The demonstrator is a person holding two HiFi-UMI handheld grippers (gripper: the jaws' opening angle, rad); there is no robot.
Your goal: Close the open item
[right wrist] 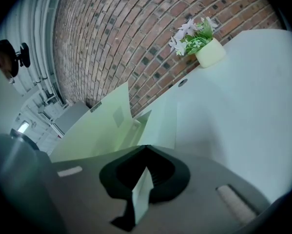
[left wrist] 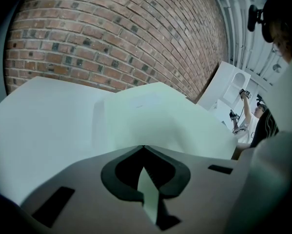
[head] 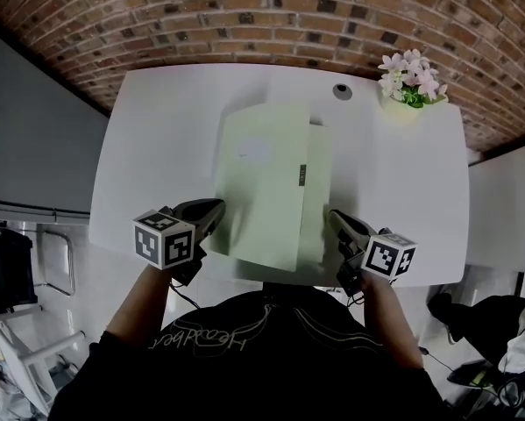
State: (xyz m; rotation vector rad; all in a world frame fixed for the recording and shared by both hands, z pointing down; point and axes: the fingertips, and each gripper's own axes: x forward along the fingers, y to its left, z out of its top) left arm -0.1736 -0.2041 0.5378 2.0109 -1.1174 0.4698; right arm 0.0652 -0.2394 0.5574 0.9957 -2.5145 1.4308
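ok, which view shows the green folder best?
Head view: the whole folder lies on the white table, partly open. Left gripper view shows only one cover's outer face, its edge pinched in the left claw. Right gripper view looks into the opening, the other edge in the right claw.

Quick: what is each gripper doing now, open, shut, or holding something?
The left gripper: shut on the green folder, pinching its left edge.
The right gripper: shut on the green folder, pinching its right flap.
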